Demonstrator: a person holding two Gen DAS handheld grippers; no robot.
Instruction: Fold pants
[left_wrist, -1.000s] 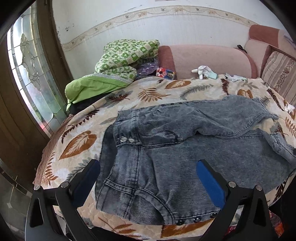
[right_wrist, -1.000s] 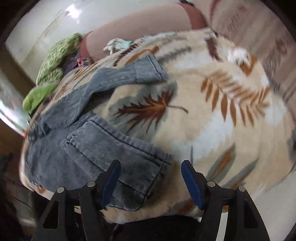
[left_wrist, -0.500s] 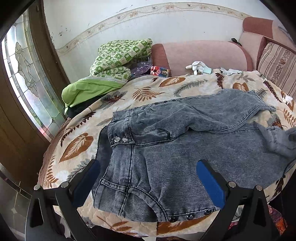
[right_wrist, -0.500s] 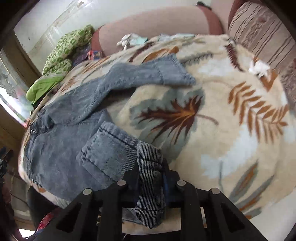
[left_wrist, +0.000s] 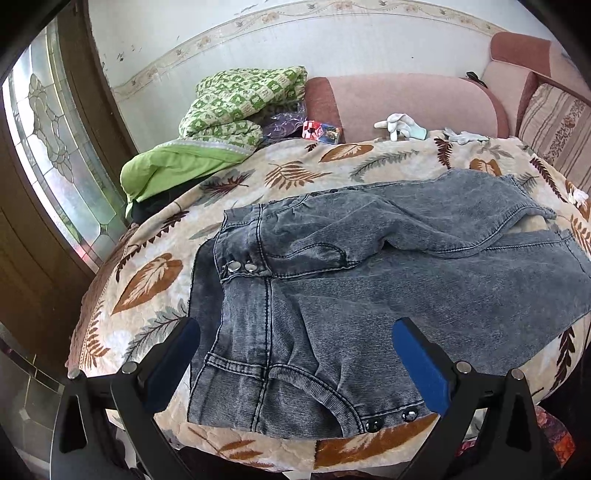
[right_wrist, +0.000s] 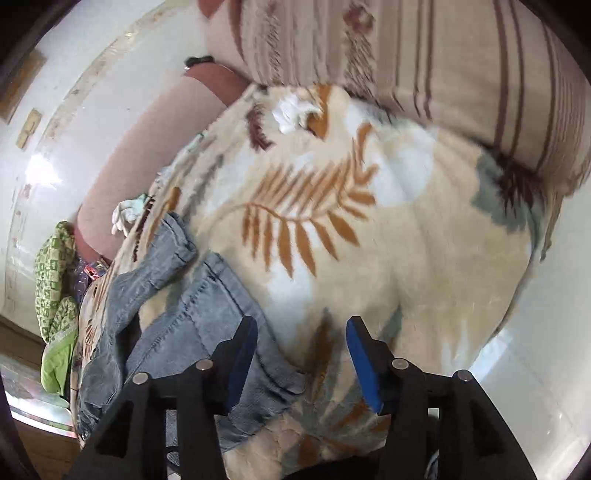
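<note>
Denim pants lie under both spread fingers, just reopened, unpinched.

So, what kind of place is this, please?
Most likely a room in a home, perhaps a living room or bedroom. Jeans lie on a leaf-patterned blanket, with a pink sofa back behind, a folded green quilt, and a patterned glass door.

Daylight enters through the patterned window at left; left-wrist view sharp, right-wrist view motion-blurred, with wall glare and fisheye bending plus dark vignetted corners.
</note>
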